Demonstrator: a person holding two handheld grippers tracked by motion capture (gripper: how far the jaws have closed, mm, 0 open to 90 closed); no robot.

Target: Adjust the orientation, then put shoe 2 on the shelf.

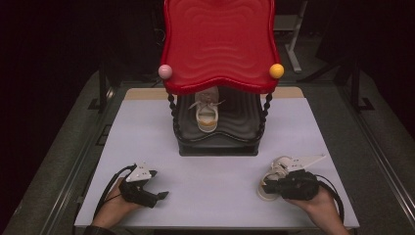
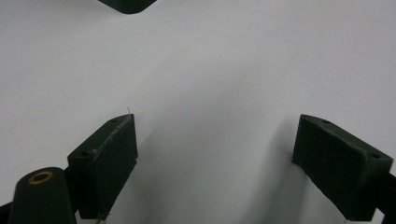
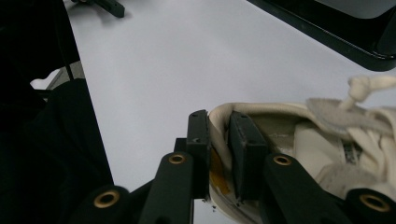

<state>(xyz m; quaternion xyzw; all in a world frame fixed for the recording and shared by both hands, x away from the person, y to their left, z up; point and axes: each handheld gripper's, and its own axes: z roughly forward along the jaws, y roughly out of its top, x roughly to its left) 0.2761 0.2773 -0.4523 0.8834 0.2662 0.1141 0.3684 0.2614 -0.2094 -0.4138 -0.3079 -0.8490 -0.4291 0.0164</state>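
Dark room around a pale counter (image 1: 220, 191). I've got the right tongs (image 3: 219, 154) clamped on the heel rim of a white sneaker (image 1: 272, 180), one pad inside the shoe, the other outside; its sole sits on the counter w/ laces pointing away from the tongs. Left tongs (image 2: 212, 158) rest wide apart, nothing btwn them, just bare counter, well apart from the shoe. Beyond both tongs stands a red-topped rack (image 1: 220, 44) w/ a second sneaker (image 1: 206, 113) on its black lower shelf.
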